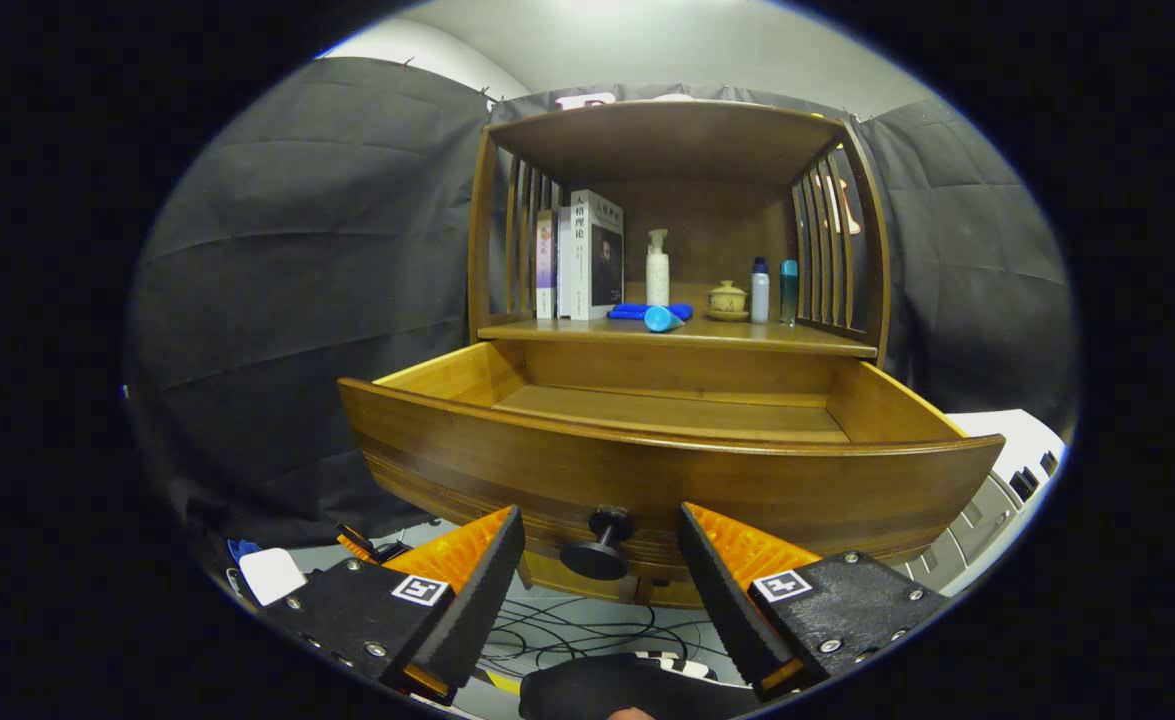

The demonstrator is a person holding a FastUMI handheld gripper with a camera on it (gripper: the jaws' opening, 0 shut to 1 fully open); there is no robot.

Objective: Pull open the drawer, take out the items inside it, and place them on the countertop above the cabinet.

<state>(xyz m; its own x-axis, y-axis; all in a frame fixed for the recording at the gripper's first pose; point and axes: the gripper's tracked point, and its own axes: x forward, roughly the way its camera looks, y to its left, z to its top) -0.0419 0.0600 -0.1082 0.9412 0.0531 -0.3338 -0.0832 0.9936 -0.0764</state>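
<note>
Gripper view: the curved wooden drawer front hides its near floor; the claw gapes wide around the round knob, untouching.

The gripper camera rode on the gripper and looked forward along its parted fingers, level with the pulled-out drawer front. It sat near the knob, facing the cabinet squarely, the shelf farther back.

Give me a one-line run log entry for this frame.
drawer: pulled open, visible floor bare | tool: open, astride knob, no contact | countertop: blue tube, bottles, books
</note>
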